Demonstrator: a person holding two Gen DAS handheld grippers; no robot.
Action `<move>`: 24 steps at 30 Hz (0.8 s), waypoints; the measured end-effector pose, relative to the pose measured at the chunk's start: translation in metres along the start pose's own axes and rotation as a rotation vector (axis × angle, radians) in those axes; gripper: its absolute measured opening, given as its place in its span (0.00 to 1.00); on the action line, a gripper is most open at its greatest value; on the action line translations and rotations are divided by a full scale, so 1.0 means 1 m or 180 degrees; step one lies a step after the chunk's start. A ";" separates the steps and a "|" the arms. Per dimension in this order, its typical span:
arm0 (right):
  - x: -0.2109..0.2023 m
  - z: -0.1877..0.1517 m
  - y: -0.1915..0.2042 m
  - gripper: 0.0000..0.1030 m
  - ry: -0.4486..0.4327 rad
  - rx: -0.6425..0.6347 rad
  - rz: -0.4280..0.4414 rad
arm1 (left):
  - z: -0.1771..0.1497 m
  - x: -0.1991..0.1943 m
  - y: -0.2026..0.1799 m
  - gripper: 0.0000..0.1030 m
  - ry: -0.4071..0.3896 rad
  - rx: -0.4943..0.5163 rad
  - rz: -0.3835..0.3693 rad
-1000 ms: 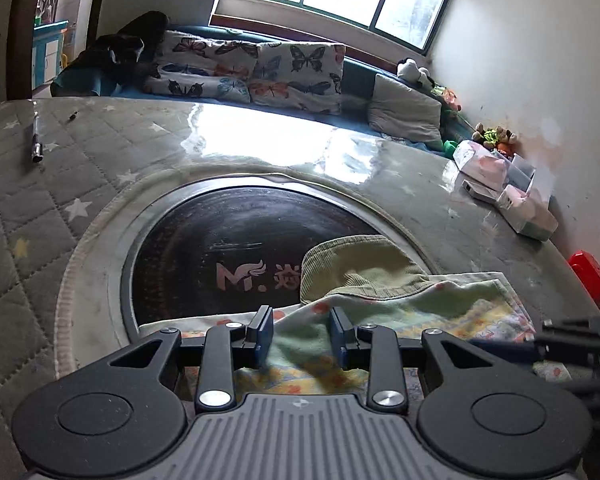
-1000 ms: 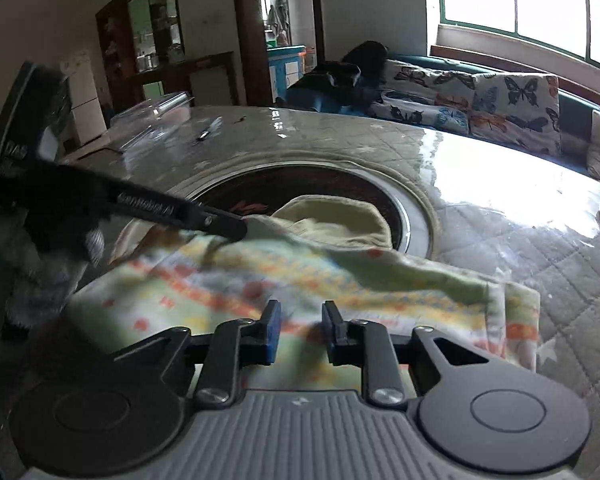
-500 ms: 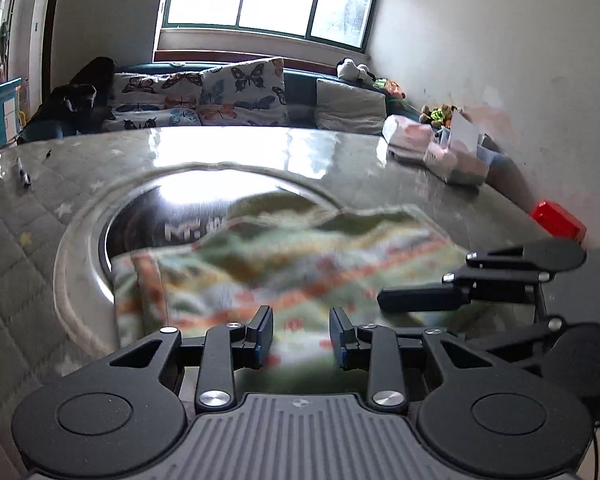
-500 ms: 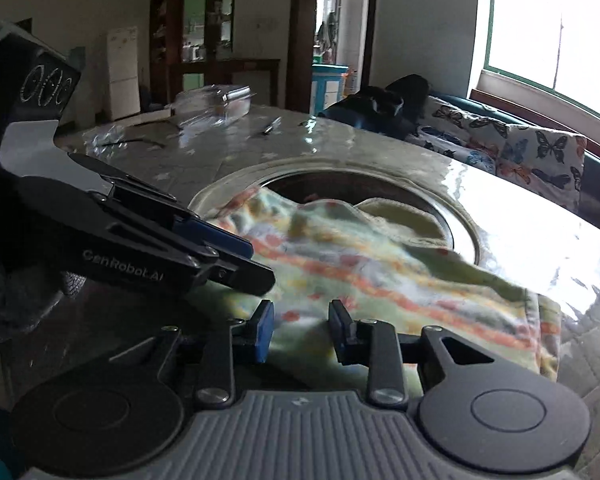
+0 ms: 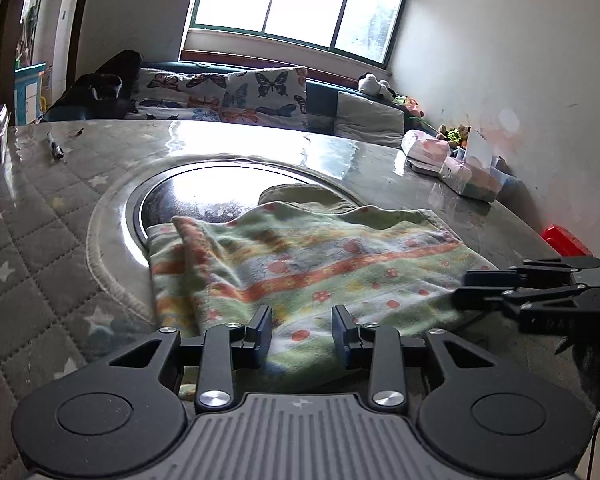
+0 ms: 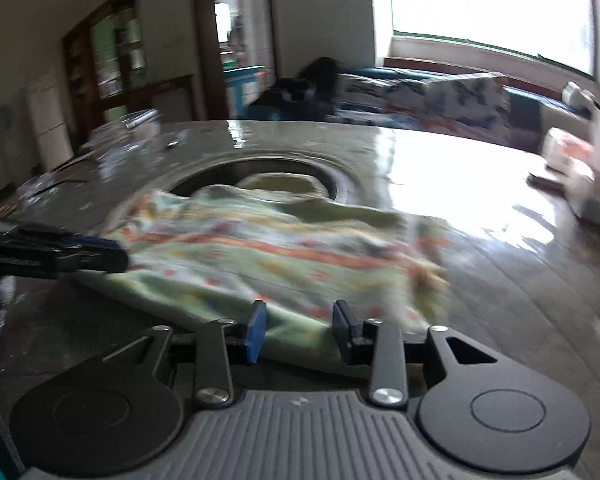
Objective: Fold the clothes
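1. Two handheld grippers frame a patterned garment (image 5: 300, 264) spread on a round table (image 5: 52, 240) covered in grey quilted, star-printed cloth under a glossy sheet.
2. Seen from the left wrist, the garment fills the centre of the frame: pale green fabric banded with orange stripes and red dots, its far edge draped over the dark circular inset (image 5: 204, 196) at the table's middle, and an olive-green piece (image 5: 300, 196) showing behind it.
3. The left gripper (image 5: 302, 330), bottom centre, has its blue-padded jaws part-way apart and opening; the garment's near hem lies in the gap between them, and neither pad visibly presses on the cloth.
4. The right gripper (image 5: 460, 288) enters at the right edge of that view, its dark fingers reaching toward the garment's right hem; whether they touch it cannot be told.
5. The right wrist view is motion-blurred. There the right gripper's jaws, bottom centre, are likewise part-way apart and opening, with the near edge of the garment between them and no clamp on it visible.
6. The left gripper appears at the left edge of that view, its tip at the garment's left side.
7. Butterfly-print cushions (image 5: 236, 96) line a bench beneath the window (image 5: 296, 4), upper centre; boxes (image 5: 460, 164) sit at the table's right edge, and a pen (image 5: 54, 146) lies upper left.
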State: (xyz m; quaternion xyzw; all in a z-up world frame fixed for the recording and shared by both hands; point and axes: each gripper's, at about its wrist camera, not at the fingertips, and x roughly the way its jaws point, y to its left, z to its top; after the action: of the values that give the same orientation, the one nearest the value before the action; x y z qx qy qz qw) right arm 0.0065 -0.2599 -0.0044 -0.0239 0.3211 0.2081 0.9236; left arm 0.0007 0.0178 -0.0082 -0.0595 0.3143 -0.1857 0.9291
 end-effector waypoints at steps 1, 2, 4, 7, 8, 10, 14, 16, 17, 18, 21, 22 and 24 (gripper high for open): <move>-0.003 -0.001 -0.006 0.35 0.0004 0.0063 -0.0037 | 0.000 -0.001 0.001 0.35 -0.0001 -0.0010 0.0000; -0.005 -0.001 -0.010 0.33 0.0010 0.0103 -0.0043 | 0.000 -0.001 0.002 0.35 0.0000 -0.0015 0.0001; -0.008 0.000 -0.015 0.33 0.0017 0.0146 -0.0054 | 0.000 -0.002 0.005 0.35 0.0005 -0.0037 0.0013; -0.008 0.011 -0.013 0.34 -0.0071 0.0056 -0.0099 | 0.002 -0.005 0.011 0.35 0.0004 -0.0103 0.0059; -0.005 0.015 -0.012 0.34 -0.0100 0.0045 -0.0078 | 0.002 -0.007 0.013 0.35 0.0002 -0.0122 0.0077; 0.000 0.024 -0.011 0.36 -0.0157 0.0023 -0.0036 | 0.004 -0.008 0.016 0.34 0.0011 -0.0149 0.0094; 0.028 0.027 -0.019 0.36 -0.0024 0.0087 -0.0055 | 0.008 -0.005 0.021 0.35 0.0027 -0.0184 0.0198; 0.035 0.024 -0.026 0.35 0.0017 0.0185 -0.0089 | 0.012 -0.005 0.026 0.35 0.0054 -0.0288 0.0172; 0.033 0.026 -0.026 0.35 0.0007 0.0183 -0.0098 | 0.014 -0.005 0.026 0.35 0.0030 -0.0286 0.0184; 0.032 0.027 -0.026 0.35 -0.0003 0.0180 -0.0108 | 0.018 -0.005 0.024 0.35 -0.0008 -0.0251 0.0200; 0.034 0.037 -0.025 0.35 -0.0060 0.0110 -0.0132 | 0.031 0.002 0.023 0.35 -0.0049 -0.0186 0.0166; 0.035 0.041 -0.026 0.35 -0.0076 0.0098 -0.0136 | 0.035 0.006 0.023 0.35 -0.0047 -0.0168 0.0162; 0.043 0.049 -0.029 0.35 -0.0090 0.0103 -0.0159 | 0.042 0.017 0.029 0.35 -0.0013 -0.0214 0.0186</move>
State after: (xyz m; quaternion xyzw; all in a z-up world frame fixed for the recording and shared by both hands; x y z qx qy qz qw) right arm 0.0774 -0.2619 0.0063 -0.0141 0.3105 0.1802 0.9332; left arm 0.0475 0.0378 0.0088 -0.0818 0.3200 -0.1478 0.9322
